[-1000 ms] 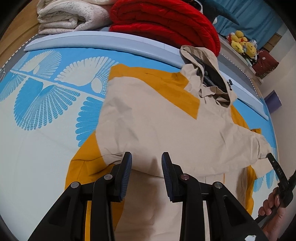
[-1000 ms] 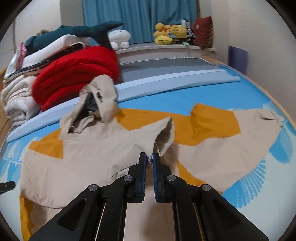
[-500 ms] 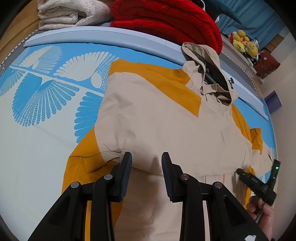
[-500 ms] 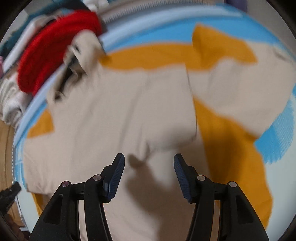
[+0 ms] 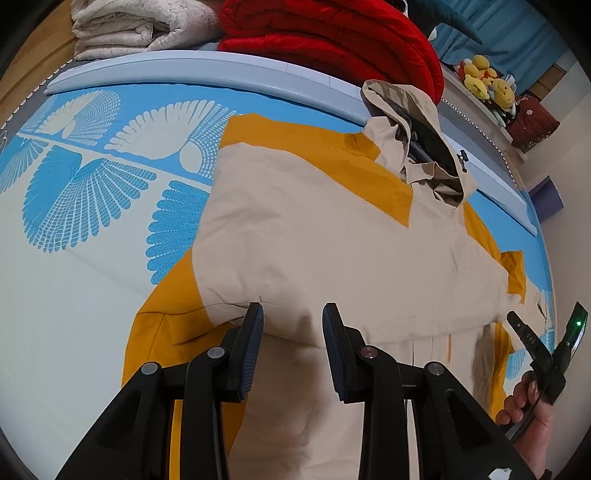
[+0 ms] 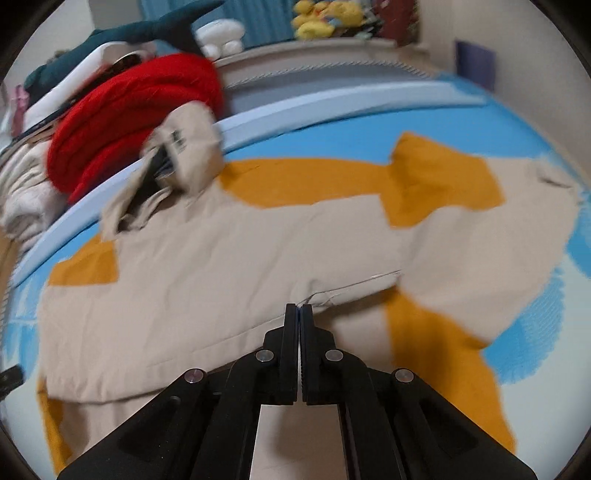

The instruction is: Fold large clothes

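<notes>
Hovering low over the bed, the left gripper (image 5: 291, 328) has its pads parted above the folded edge of the beige-and-orange hooded jacket (image 5: 332, 236), nothing pinched between them. At the near right edge of the mattress, a hand (image 5: 528, 410) holds the right gripper (image 6: 299, 314); in its own view the pads are pressed together at the jacket's folded edge, though whether cloth is caught between them cannot be told. The jacket lies spread across the middle of the blue-and-white patterned sheet (image 5: 92, 192), one sleeve (image 6: 498, 221) reaching toward the right edge, its hood (image 5: 417, 147) resting against the pale blue rail (image 5: 184, 70) along the far edge. Beyond that rail sit a red quilt (image 5: 332, 40) and a folded cream blanket (image 5: 136, 26), with yellow plush toys (image 5: 487, 85) at the far right corner.
</notes>
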Demonstrator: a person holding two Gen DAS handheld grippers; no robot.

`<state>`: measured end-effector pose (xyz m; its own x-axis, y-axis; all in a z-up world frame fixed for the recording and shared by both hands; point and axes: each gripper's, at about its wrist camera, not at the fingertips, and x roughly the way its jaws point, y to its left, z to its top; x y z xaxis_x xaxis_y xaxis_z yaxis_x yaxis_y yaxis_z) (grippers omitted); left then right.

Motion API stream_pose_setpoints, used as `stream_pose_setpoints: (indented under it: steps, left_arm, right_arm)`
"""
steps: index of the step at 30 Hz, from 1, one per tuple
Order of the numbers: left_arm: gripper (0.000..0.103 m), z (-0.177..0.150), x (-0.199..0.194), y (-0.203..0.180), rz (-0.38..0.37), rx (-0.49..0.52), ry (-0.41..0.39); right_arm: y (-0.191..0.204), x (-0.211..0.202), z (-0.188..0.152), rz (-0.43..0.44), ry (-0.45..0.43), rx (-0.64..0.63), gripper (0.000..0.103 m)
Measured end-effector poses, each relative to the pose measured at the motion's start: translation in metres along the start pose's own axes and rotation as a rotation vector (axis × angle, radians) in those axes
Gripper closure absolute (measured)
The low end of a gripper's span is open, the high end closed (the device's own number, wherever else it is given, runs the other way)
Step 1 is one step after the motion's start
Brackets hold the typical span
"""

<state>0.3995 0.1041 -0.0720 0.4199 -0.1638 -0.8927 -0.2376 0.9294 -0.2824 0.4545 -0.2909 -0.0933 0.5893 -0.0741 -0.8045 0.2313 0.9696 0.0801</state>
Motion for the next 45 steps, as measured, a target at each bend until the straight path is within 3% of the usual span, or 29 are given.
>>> stream_pose_setpoints:
  steps: [5, 7, 9, 10, 12, 13, 15, 18, 20, 23, 27, 31, 33, 38, 40, 45]
  left_arm:
    - [0.074, 0.0, 0.002, 0.0, 0.003, 0.003, 0.004]
    - [0.075, -0.002, 0.004, -0.001, 0.006, 0.005, 0.007]
    - [0.074, -0.003, 0.007, -0.001, 0.011, 0.011, 0.016]
    - [0.074, -0.004, 0.01, -0.001, 0.018, 0.015, 0.024]
    - [0.074, -0.007, 0.019, 0.0, 0.04, 0.024, 0.044]
    - [0.074, -0.008, 0.025, 0.002, 0.056, 0.032, 0.055]
    - [0.074, -0.01, 0.04, 0.009, 0.122, 0.046, 0.087]
    - [0.073, -0.012, 0.072, 0.028, 0.211, 0.023, 0.163]
    - [0.072, -0.015, 0.084, 0.037, 0.217, -0.001, 0.182]
    - [0.073, -0.012, 0.069, 0.027, 0.23, -0.03, 0.161]
    - [0.072, -0.014, 0.058, 0.003, 0.201, 0.032, 0.111]
    - [0.071, -0.031, 0.083, 0.004, 0.241, 0.049, 0.226]
    - [0.071, -0.031, 0.066, -0.007, 0.3, 0.081, 0.167]
    - [0.07, -0.034, -0.001, -0.048, 0.217, 0.171, -0.018]
    - [0.07, -0.044, -0.017, -0.057, 0.233, 0.202, -0.066]
    - [0.07, -0.071, -0.024, -0.075, 0.255, 0.25, -0.081]
  right_arm:
    - [-0.018, 0.002, 0.001, -0.007, 0.022, 0.076, 0.083]
    - [-0.013, 0.004, 0.001, 0.058, 0.018, 0.062, 0.075]
    - [-0.009, 0.022, -0.004, 0.157, 0.084, 0.061, 0.058]
    - [-0.012, 0.038, -0.01, 0.176, 0.166, 0.065, 0.057]
    - [-0.021, 0.053, -0.022, 0.134, 0.242, 0.096, 0.059]
    - [-0.024, 0.05, -0.022, 0.143, 0.217, 0.107, 0.059]
    - [-0.022, 0.041, -0.014, 0.08, 0.221, 0.08, 0.059]
    - [-0.022, 0.014, 0.001, 0.093, 0.155, 0.069, 0.059]
    - [-0.021, -0.005, 0.008, 0.109, 0.111, 0.051, 0.059]
    - [-0.019, -0.033, 0.015, 0.09, 0.039, -0.01, 0.059]
    - [-0.019, -0.055, 0.02, 0.095, -0.003, -0.041, 0.059]
    - [-0.029, -0.062, 0.017, 0.1, 0.0, -0.062, 0.059]
    - [-0.033, -0.066, 0.016, 0.09, 0.0, -0.062, 0.059]
    - [-0.052, -0.08, 0.017, 0.061, -0.031, -0.046, 0.059]
    - [-0.057, -0.085, 0.017, 0.06, -0.039, -0.033, 0.059]
    - [-0.065, -0.101, 0.014, 0.057, -0.073, -0.016, 0.059]
